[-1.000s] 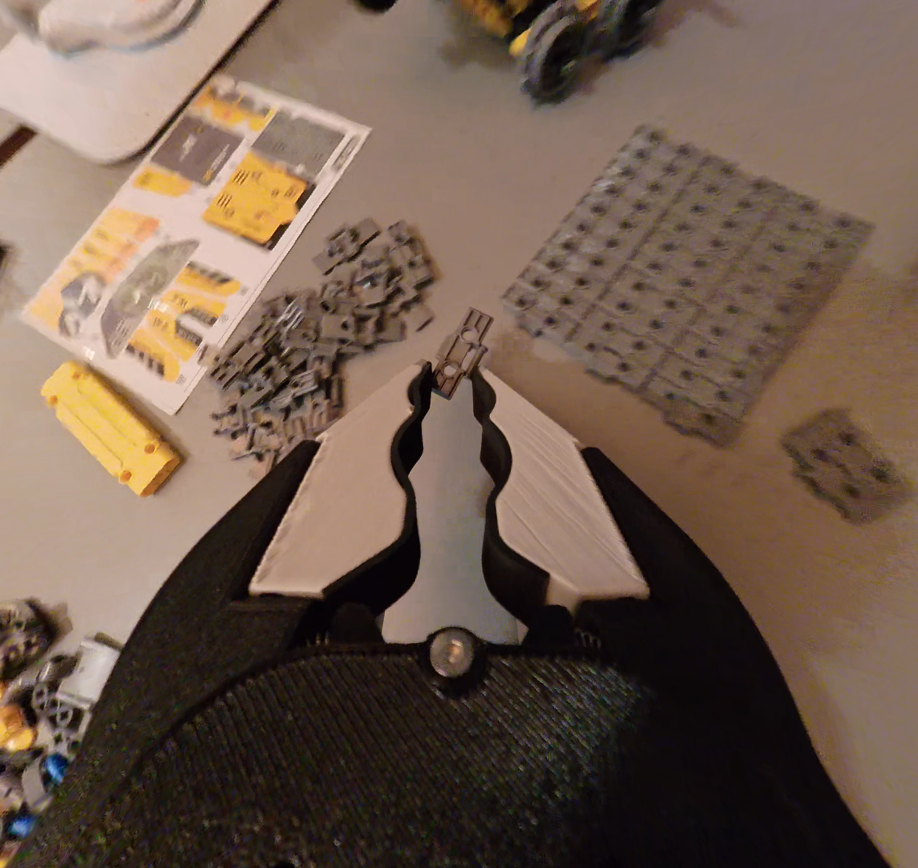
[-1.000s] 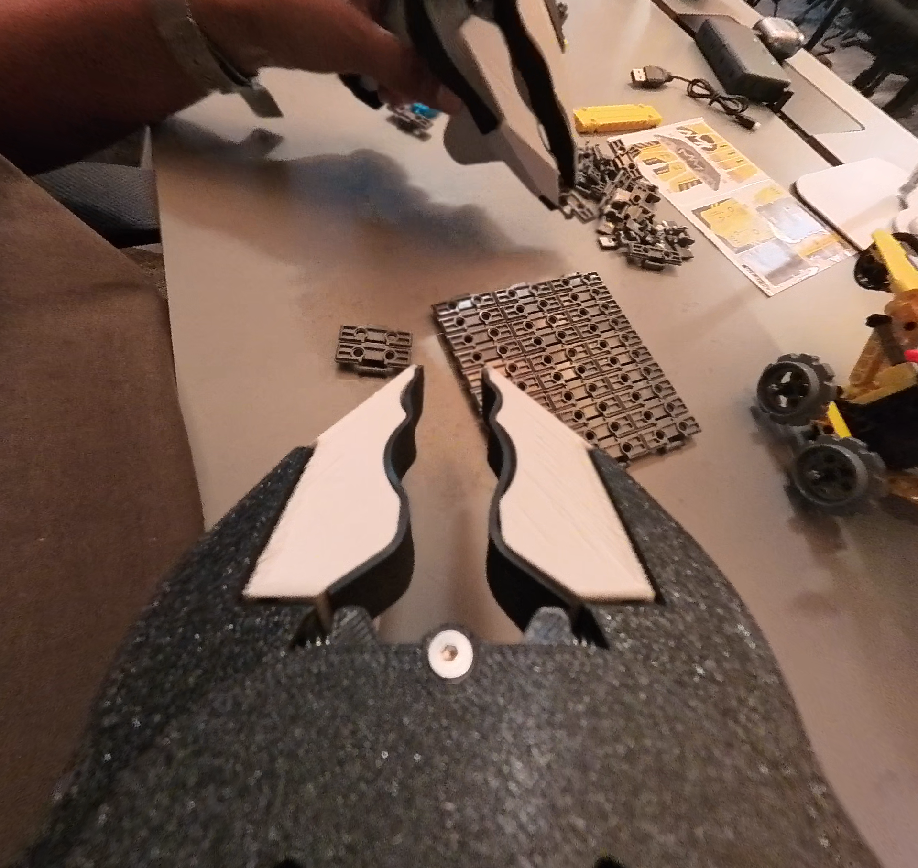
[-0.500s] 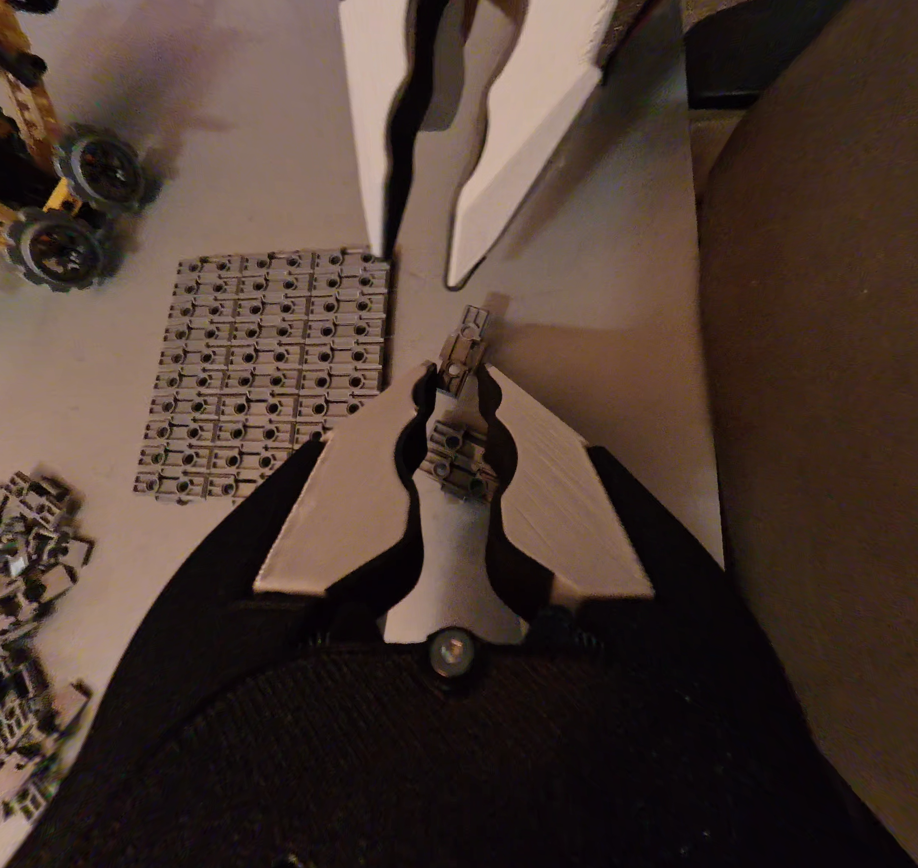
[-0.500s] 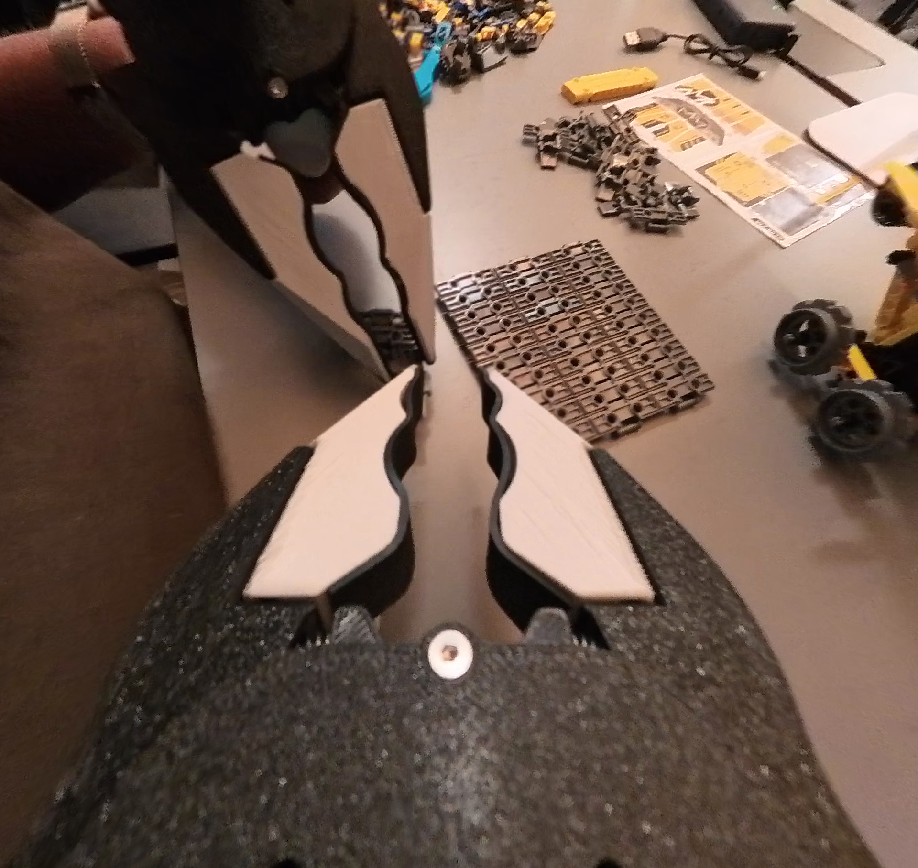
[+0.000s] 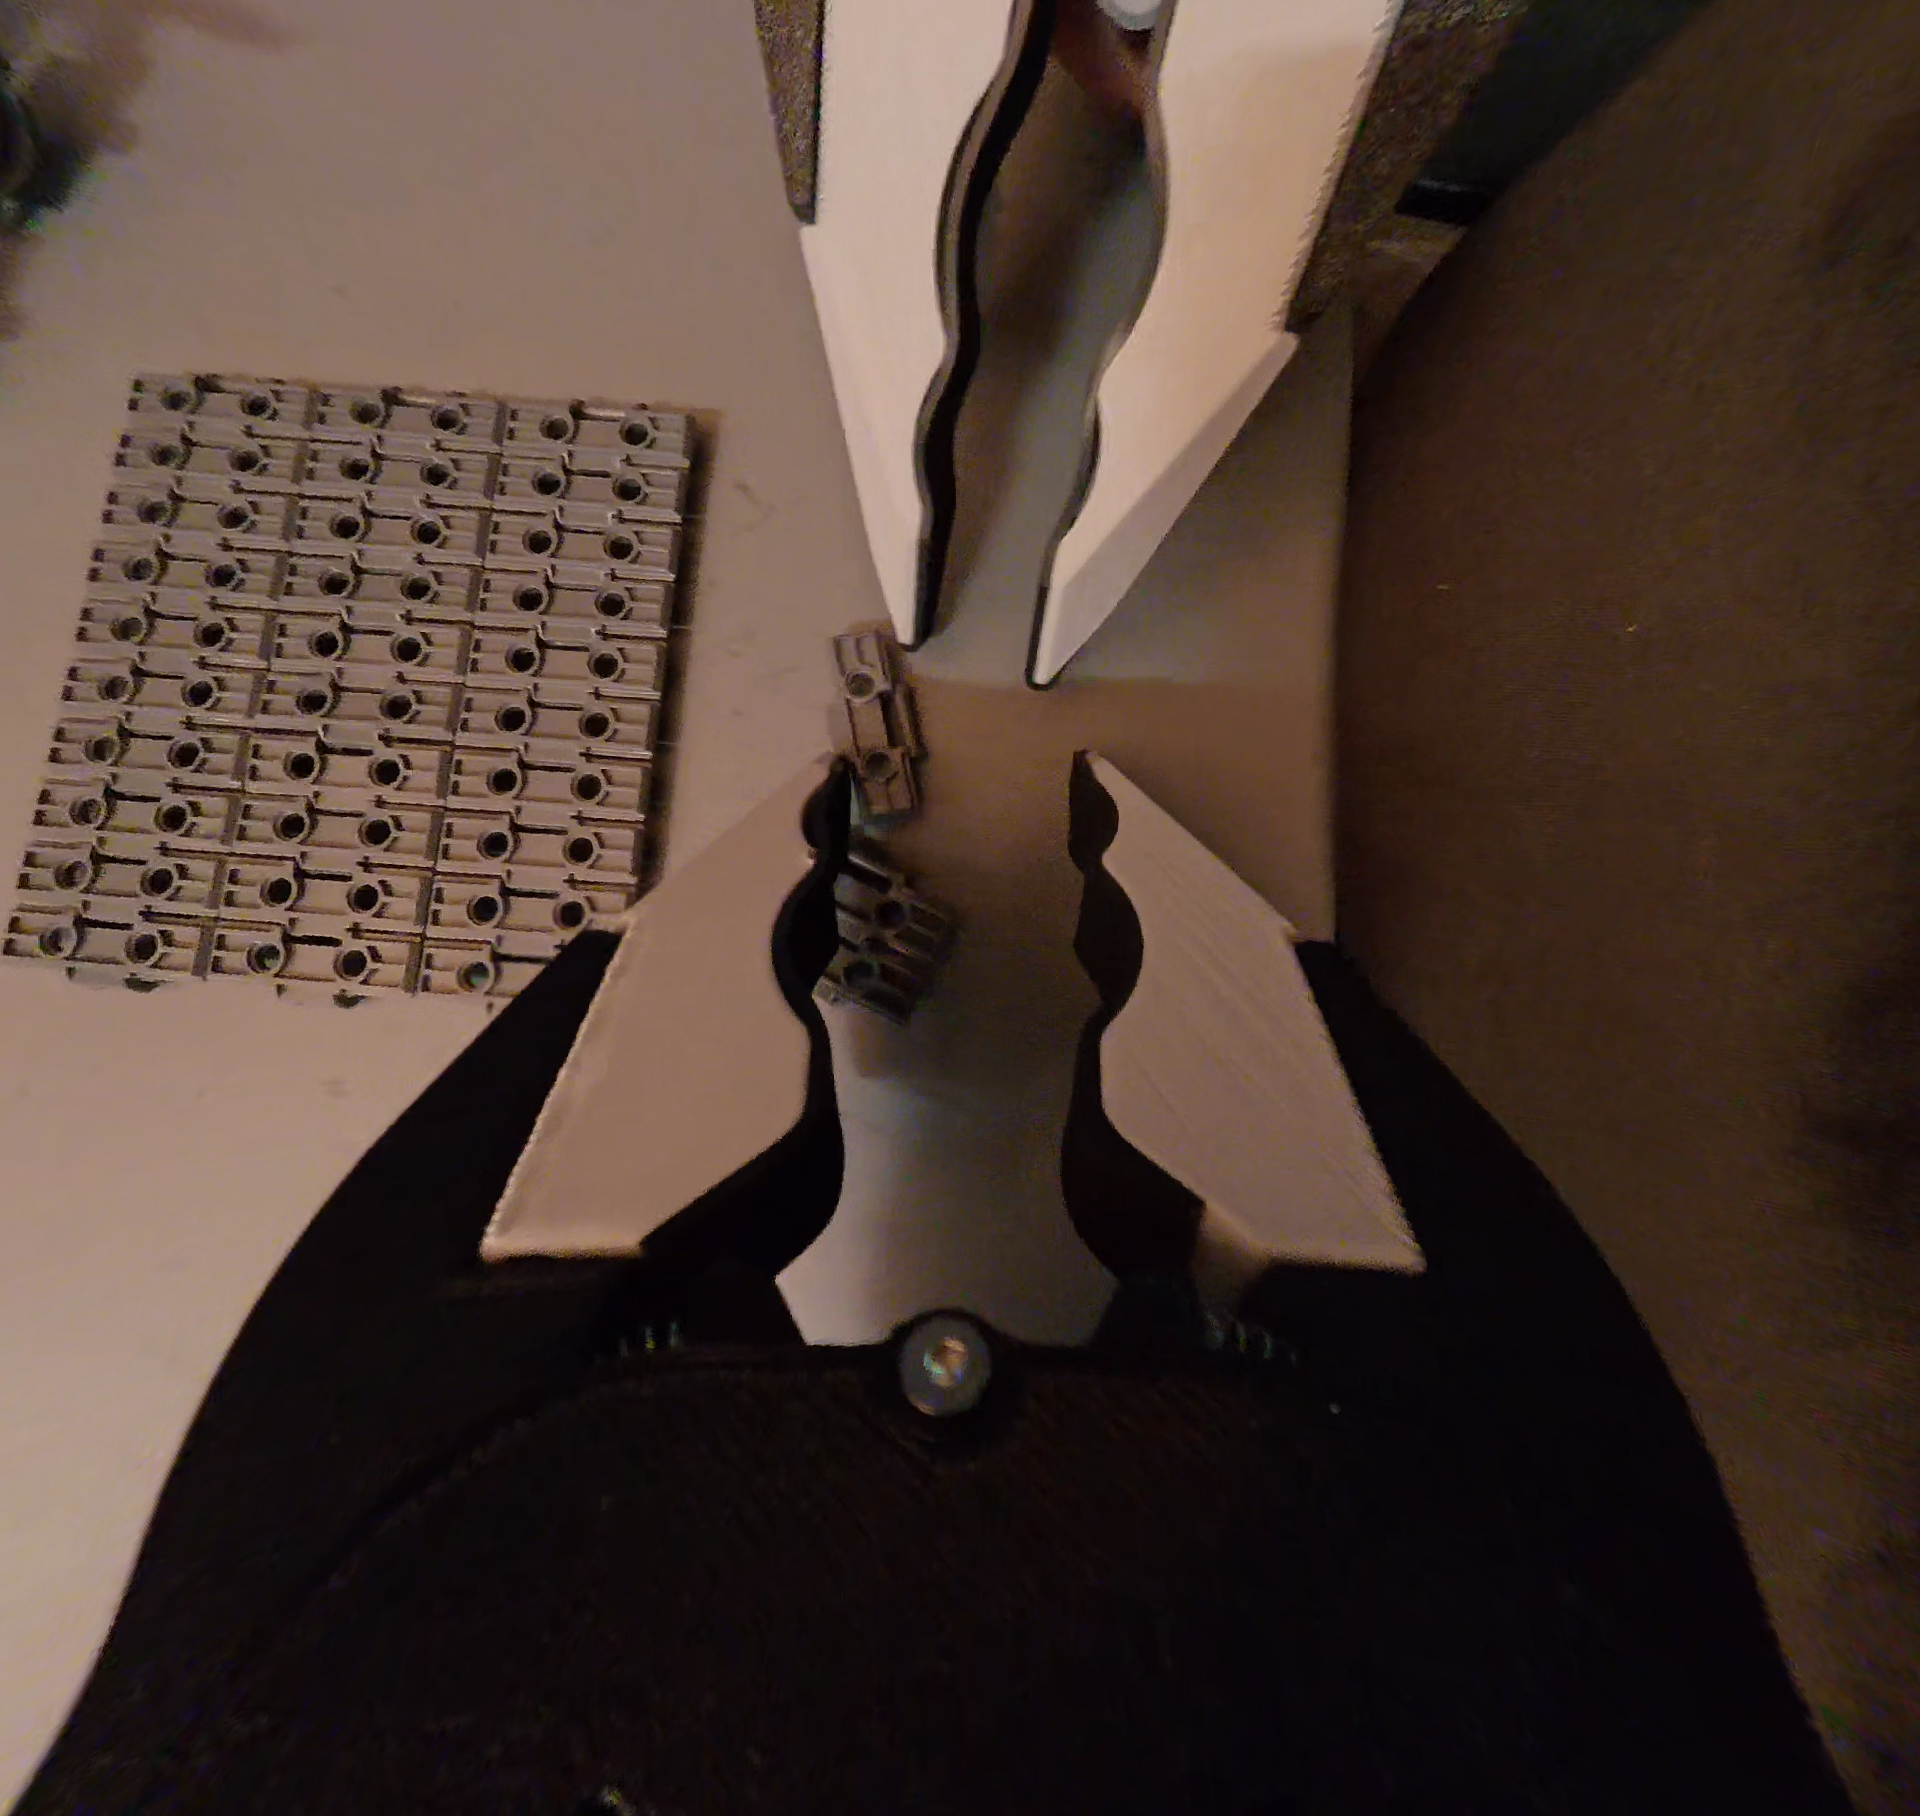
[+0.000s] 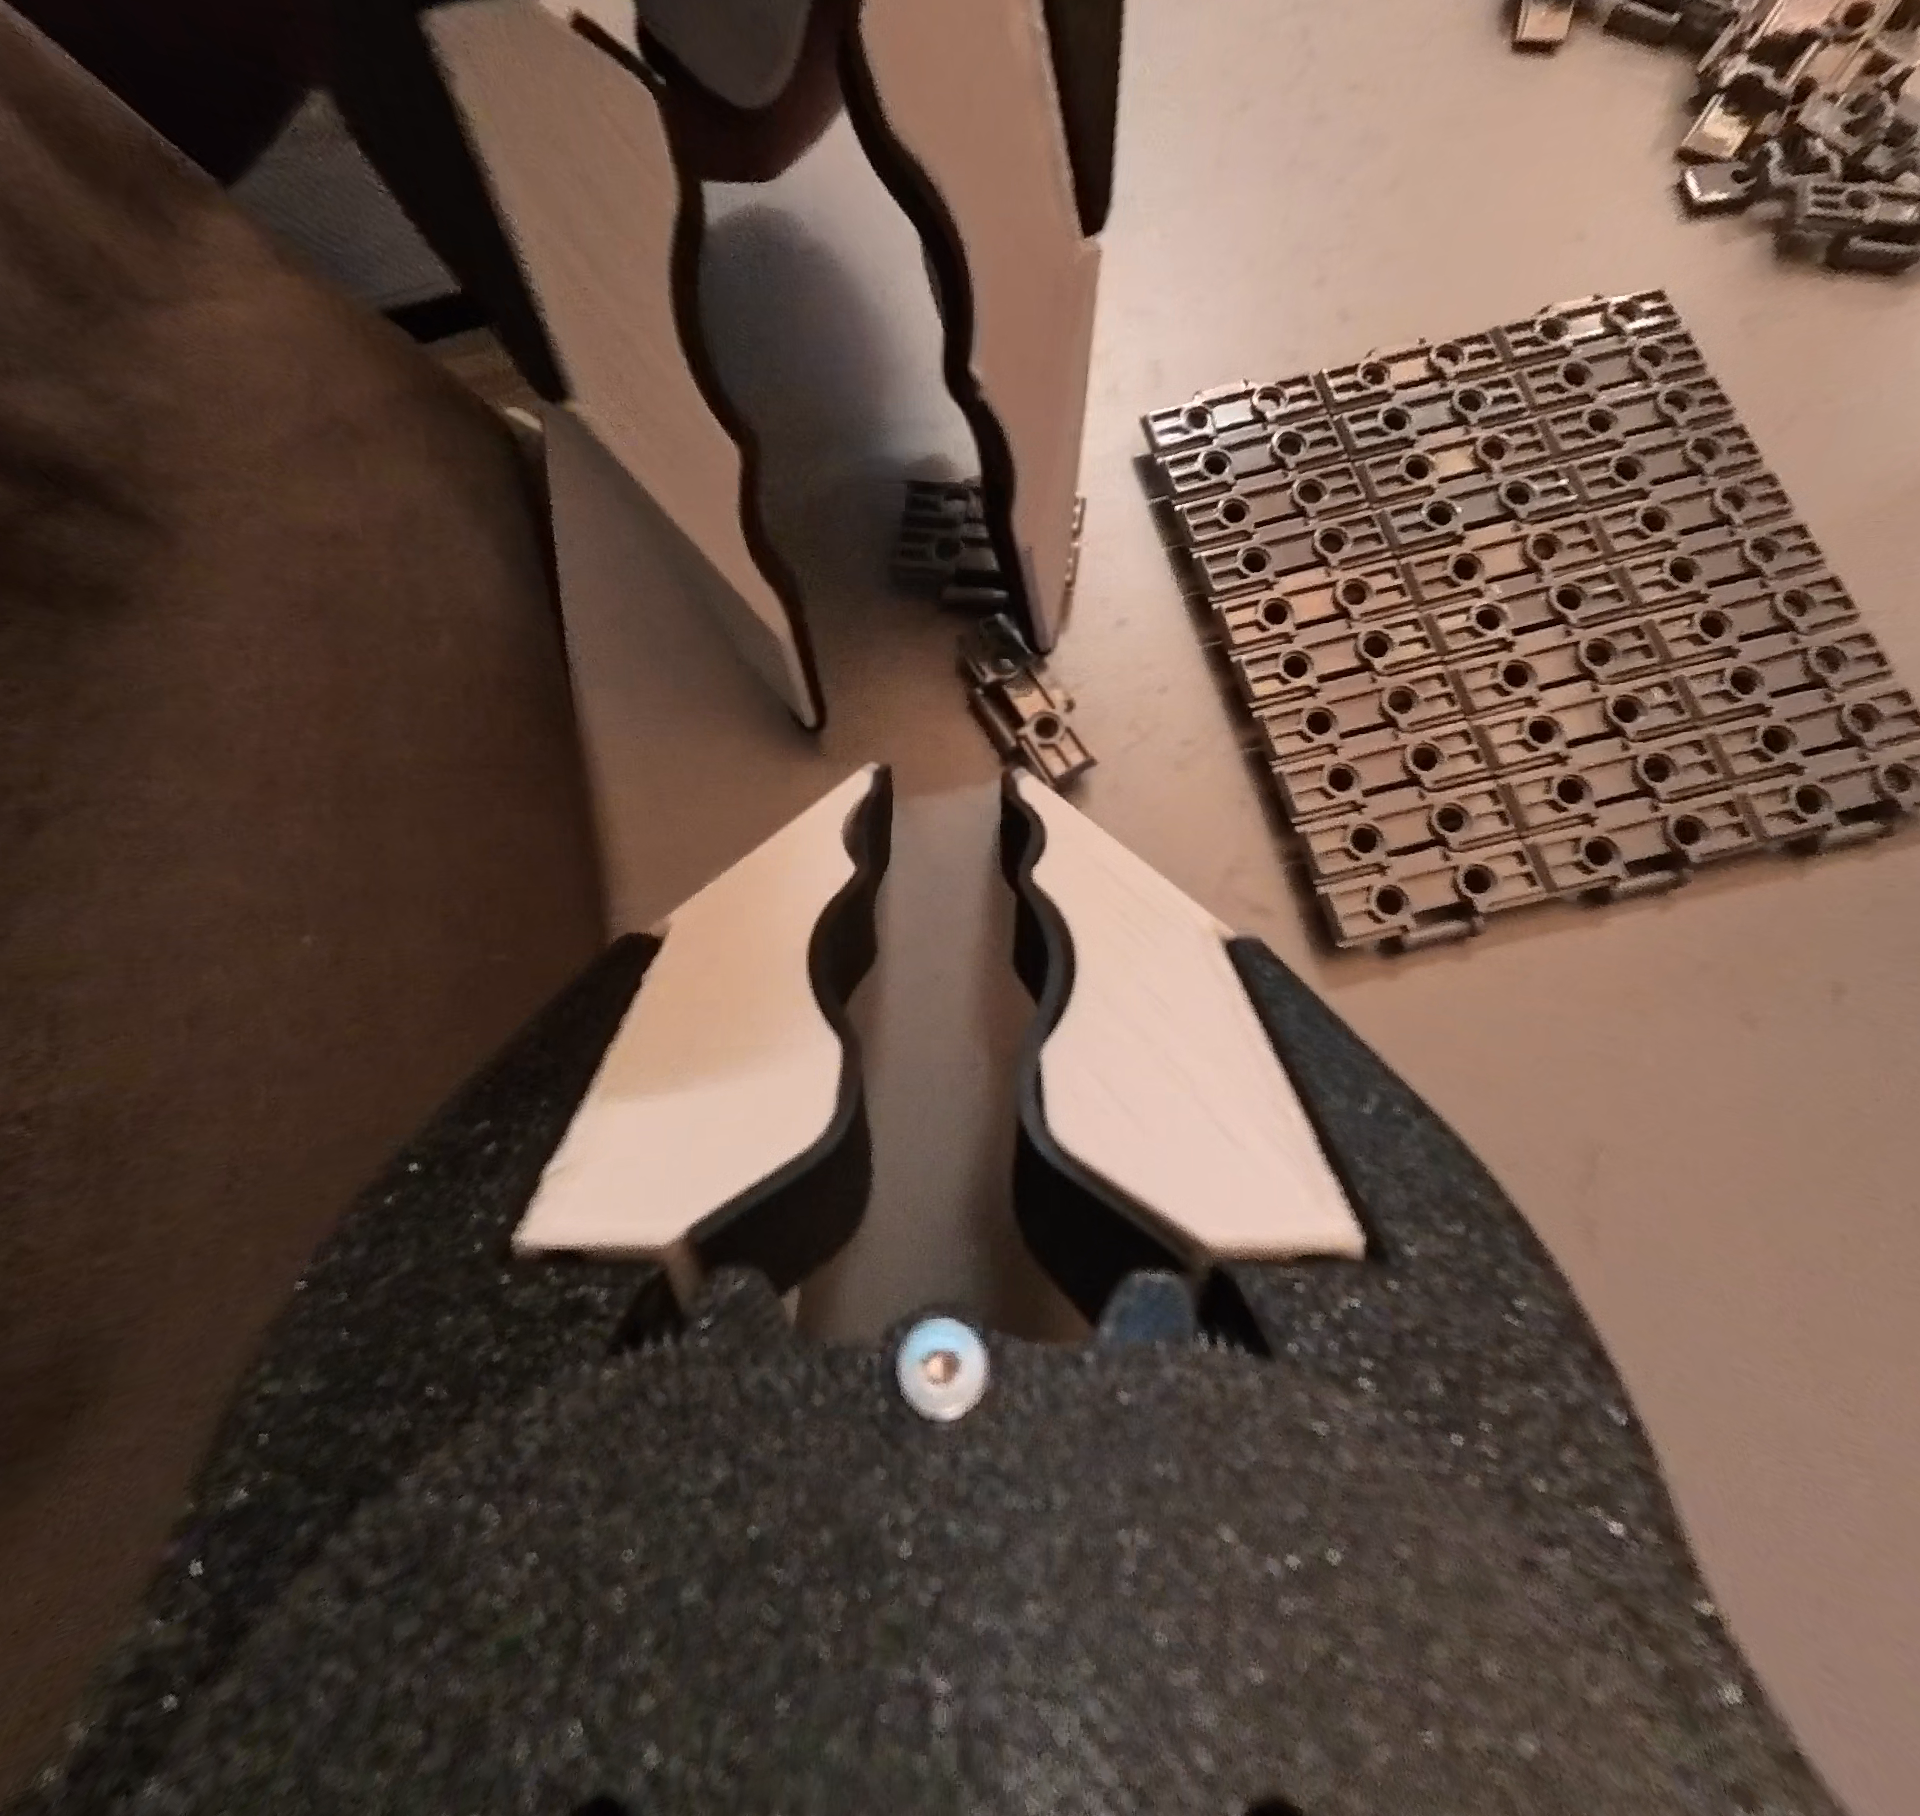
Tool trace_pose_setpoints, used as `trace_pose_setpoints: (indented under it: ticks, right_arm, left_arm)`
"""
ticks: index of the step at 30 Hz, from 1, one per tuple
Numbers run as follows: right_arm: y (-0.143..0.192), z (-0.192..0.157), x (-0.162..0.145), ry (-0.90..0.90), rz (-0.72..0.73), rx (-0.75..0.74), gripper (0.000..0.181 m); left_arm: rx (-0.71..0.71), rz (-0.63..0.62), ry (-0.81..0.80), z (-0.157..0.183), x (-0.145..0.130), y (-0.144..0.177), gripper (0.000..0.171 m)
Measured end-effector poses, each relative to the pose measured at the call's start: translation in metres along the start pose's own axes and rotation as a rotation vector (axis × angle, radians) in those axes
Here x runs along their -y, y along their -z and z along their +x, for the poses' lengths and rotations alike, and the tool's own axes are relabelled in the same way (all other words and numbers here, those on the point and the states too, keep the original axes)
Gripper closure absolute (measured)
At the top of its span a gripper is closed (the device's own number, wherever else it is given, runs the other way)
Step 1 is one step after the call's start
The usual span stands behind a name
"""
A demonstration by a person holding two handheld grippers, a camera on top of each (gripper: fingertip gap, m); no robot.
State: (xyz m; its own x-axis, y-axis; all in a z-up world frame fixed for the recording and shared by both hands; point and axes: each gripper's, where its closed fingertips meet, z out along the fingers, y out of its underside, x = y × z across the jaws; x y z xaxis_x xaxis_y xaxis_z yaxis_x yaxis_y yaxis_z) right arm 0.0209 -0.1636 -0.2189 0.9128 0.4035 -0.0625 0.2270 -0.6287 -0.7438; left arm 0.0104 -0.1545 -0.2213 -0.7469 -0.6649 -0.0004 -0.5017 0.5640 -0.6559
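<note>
My left gripper [image 5: 956, 764] is open and empty, low over the table. A single grey link piece [image 5: 881, 727] lies by its left fingertip; it also shows in the right wrist view [image 6: 1039, 717]. A small block of joined grey links [image 5: 883, 935] lies between the left gripper's fingers and shows in the right wrist view [image 6: 940, 545]. My right gripper [image 6: 945, 777] is narrowly open and empty, tip to tip with the left gripper [image 6: 925, 675]. The right gripper [image 5: 977, 660] points down at the single piece.
A large flat mat of joined grey links [image 5: 353, 686] lies on the table beside the grippers, seen also in the right wrist view [image 6: 1538, 623]. A pile of loose grey links [image 6: 1766, 52] lies farther off. A brown surface [image 5: 1662, 831] lies past the table edge [image 5: 1340, 727]. The grippers are tip to tip, or close to it.
My left gripper has opened and let go of the single grey link, which now lies on the table. Both grippers have moved closer together, tips nearly meeting.
</note>
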Motion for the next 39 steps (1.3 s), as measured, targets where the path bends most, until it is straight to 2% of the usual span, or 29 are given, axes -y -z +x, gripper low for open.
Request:
trace_pose_setpoints:
  ticks: [7, 10, 13, 17, 23, 27, 31, 33, 39]
  right_arm:
    - [0.001, 0.01, 0.001, -0.003, -0.005, -0.052, 0.157]
    - [0.004, 0.014, 0.007, -0.035, 0.006, -0.085, 0.154]
    - [0.008, 0.027, 0.016, -0.138, 0.017, -0.228, 0.145]
    - [0.0, 0.014, 0.023, -0.208, 0.023, -0.276, 0.132]
    - [-0.013, 0.013, 0.012, -0.229, -0.012, -0.405, 0.132]
    - [-0.015, 0.019, 0.01, -0.18, -0.043, -0.47, 0.134]
    - [-0.015, 0.02, 0.009, -0.192, -0.047, -0.445, 0.138]
    - [-0.014, 0.022, 0.007, -0.235, -0.054, -0.438, 0.134]
    - [-0.003, 0.024, -0.002, -0.28, -0.081, -0.471, 0.134]
  left_arm:
    - [-0.07, 0.096, 0.021, 0.008, 0.01, 0.015, 0.129]
    - [0.001, 0.105, 0.036, -0.008, 0.004, 0.022, 0.125]
    - [0.052, 0.096, 0.033, -0.021, -0.006, 0.026, 0.115]
    - [0.058, 0.118, 0.02, -0.027, -0.012, 0.026, 0.105]
    - [0.026, 0.14, 0.004, -0.026, -0.015, 0.022, 0.101]
    - [0.023, 0.117, -0.019, -0.021, -0.02, 0.016, 0.102]
    - [0.033, 0.123, -0.035, -0.017, -0.02, 0.017, 0.103]
    - [0.04, 0.123, -0.027, -0.019, -0.02, 0.017, 0.103]
    - [0.035, 0.144, -0.008, -0.021, -0.018, 0.019, 0.103]
